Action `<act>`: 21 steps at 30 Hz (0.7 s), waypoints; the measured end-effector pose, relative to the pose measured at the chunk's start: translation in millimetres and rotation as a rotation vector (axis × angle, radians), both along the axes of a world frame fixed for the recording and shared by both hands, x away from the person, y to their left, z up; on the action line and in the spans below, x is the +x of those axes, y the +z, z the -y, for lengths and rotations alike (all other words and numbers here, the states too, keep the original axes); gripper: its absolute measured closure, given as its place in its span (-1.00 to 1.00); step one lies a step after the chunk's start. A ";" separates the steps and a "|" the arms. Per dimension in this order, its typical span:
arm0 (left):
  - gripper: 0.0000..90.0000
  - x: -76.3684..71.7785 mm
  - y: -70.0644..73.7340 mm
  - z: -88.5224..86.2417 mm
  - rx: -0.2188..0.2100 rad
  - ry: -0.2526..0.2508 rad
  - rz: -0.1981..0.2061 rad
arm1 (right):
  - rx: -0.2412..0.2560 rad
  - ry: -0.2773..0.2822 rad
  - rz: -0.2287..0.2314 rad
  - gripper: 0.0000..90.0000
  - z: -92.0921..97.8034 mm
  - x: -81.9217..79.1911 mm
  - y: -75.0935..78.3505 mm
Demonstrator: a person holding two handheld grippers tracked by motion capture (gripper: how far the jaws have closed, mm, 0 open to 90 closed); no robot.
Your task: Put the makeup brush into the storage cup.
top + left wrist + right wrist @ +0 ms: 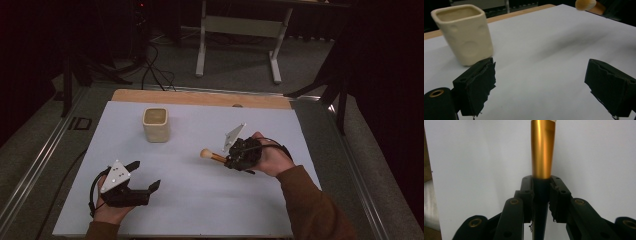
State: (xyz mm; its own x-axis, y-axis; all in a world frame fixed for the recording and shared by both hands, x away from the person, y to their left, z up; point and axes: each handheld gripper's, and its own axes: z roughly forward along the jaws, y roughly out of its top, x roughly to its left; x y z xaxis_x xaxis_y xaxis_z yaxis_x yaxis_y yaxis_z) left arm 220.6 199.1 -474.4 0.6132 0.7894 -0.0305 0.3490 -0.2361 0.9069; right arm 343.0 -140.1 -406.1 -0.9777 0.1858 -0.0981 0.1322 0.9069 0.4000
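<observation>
Currently the right tongs (226, 159) are clamping a makeup brush (212, 156) by its dark handle, holding it above the white surface (200, 200), bristles aiming toward the cream cup (156, 124). Meanwhile the left tongs (142, 175) are sitting wide apart, gripping nothing, near the cup.

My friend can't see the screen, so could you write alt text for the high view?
A person's right gripper holds a makeup brush by its handle above a white table, the tuft pointing left. The left gripper rests open near the table's front edge. A cream square cup stands upright toward the far left.
</observation>
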 end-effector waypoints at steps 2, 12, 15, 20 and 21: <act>-0.79 0.5 1.1 2.6 0.009 -0.017 -0.001 | -0.001 0.004 -0.002 0.65 -0.6 -0.9 0.0; -0.80 4.2 4.8 14.3 0.006 -0.070 0.002 | 0.009 0.032 -0.002 0.65 -3.3 -2.9 -0.6; -0.80 5.8 6.0 18.3 0.008 -0.088 0.002 | 0.009 0.041 -0.001 0.65 -4.2 -3.1 -0.7; -0.81 7.9 7.5 25.6 0.006 -0.118 0.001 | 0.010 0.051 0.002 0.65 -6.0 -4.1 0.1; -0.80 8.6 8.0 26.9 0.006 -0.126 0.001 | 0.009 0.054 0.004 0.65 -6.4 -4.3 0.5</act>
